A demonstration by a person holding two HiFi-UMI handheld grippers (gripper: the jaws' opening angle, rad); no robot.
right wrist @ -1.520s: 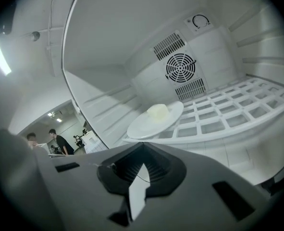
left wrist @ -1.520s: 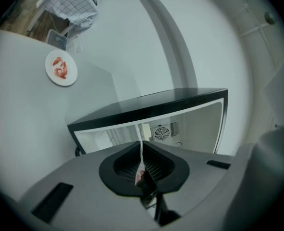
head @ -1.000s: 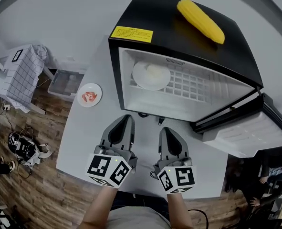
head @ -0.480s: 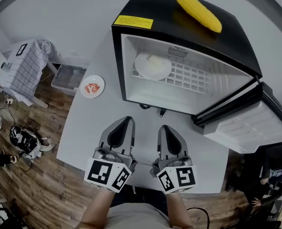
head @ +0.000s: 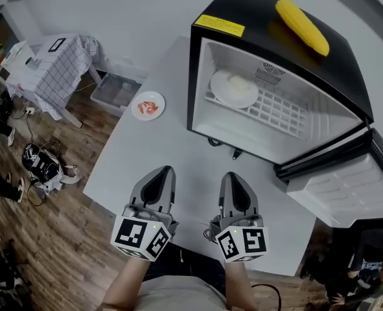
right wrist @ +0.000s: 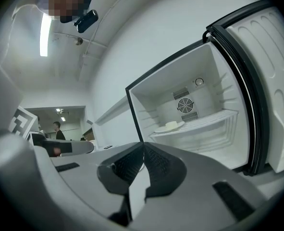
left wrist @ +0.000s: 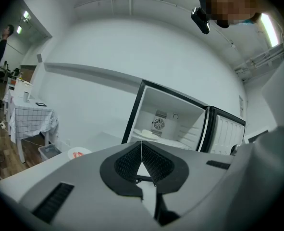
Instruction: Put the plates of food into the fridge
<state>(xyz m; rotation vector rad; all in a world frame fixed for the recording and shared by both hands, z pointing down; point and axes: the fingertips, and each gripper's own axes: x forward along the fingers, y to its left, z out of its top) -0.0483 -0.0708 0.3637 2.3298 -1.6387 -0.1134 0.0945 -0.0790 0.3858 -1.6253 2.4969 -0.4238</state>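
A small black fridge (head: 269,37) stands open on the grey table (head: 172,148), its door (head: 347,186) swung to the right. One white plate of pale food (head: 234,88) rests on the left of its wire shelf, also seen in the left gripper view (left wrist: 144,133) and the right gripper view (right wrist: 169,126). A second white plate with red food (head: 148,105) sits on the table left of the fridge, plate (left wrist: 77,153). My left gripper (head: 161,173) and right gripper (head: 232,179) hover side by side over the table's near part, both shut and empty.
A yellow corn cob (head: 302,26) lies on top of the fridge. Left of the table stand a clear plastic bin (head: 115,92) and a small table with a checked cloth (head: 61,70). Cables and gear (head: 42,167) lie on the wooden floor.
The head view has shifted, so the fridge and the red-food plate now sit further right in it. Both grippers stay shut, side by side, slightly lower in the picture.
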